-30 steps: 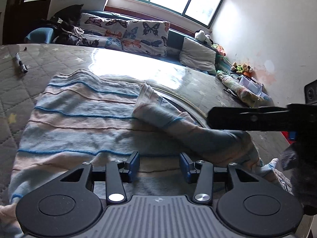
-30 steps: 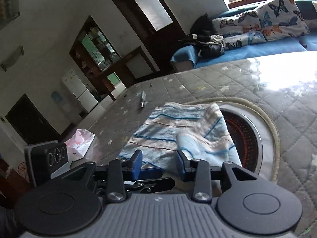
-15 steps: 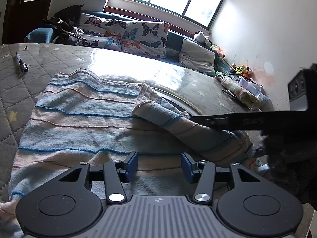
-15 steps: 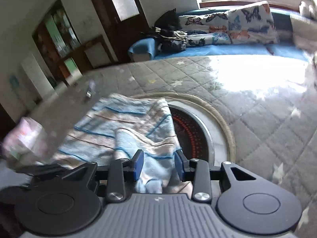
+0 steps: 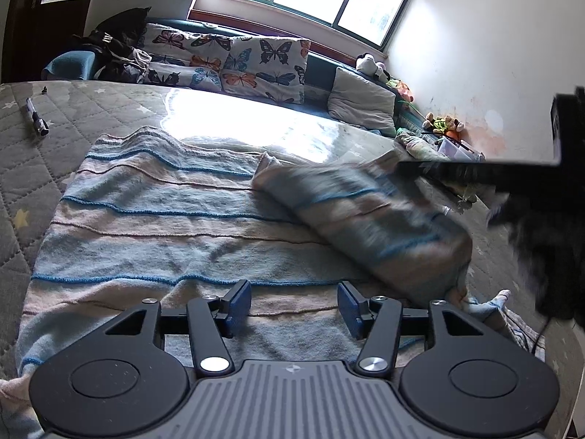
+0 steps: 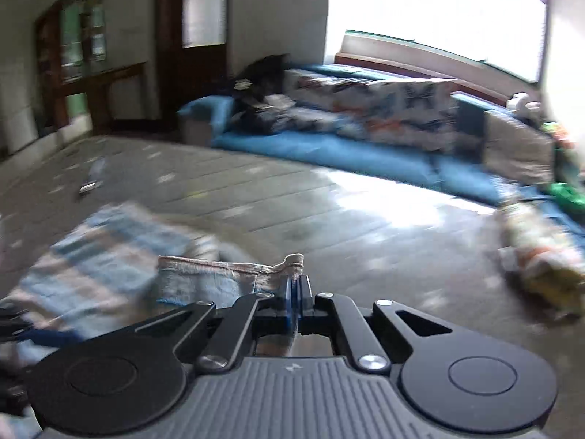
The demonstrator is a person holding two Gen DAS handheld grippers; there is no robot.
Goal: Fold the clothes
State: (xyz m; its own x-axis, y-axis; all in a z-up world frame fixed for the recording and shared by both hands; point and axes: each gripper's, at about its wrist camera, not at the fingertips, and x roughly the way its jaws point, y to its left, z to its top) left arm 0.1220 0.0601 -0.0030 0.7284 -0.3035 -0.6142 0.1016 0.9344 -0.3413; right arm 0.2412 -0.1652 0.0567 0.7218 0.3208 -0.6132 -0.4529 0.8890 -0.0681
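A pale blue and pink striped cloth (image 5: 164, 219) lies spread on the grey quilted surface (image 5: 18, 139). Its right side is folded over into a thick flap (image 5: 365, 226), blurred with motion. My left gripper (image 5: 294, 305) hovers low over the cloth's near edge; its jaws are opening and the blue pads press on nothing. In the right wrist view my right gripper (image 6: 297, 287) is shut on a corner of the cloth (image 6: 226, 274), and the hem stands up above the pads. That tool's black body (image 5: 530, 172) crosses the right of the left wrist view.
A dark marker (image 5: 36, 119) lies on the quilt at the far left. Behind stands a blue sofa with butterfly cushions (image 5: 263, 62) and a heap of dark clothes (image 5: 113, 47). A rolled colourful bundle (image 6: 541, 256) lies at the right edge near soft toys (image 5: 442, 124).
My right gripper has closed on the cloth's corner and swung round to the right, pulling the folded flap with it. My left gripper has stayed put while its jaws widened slightly.
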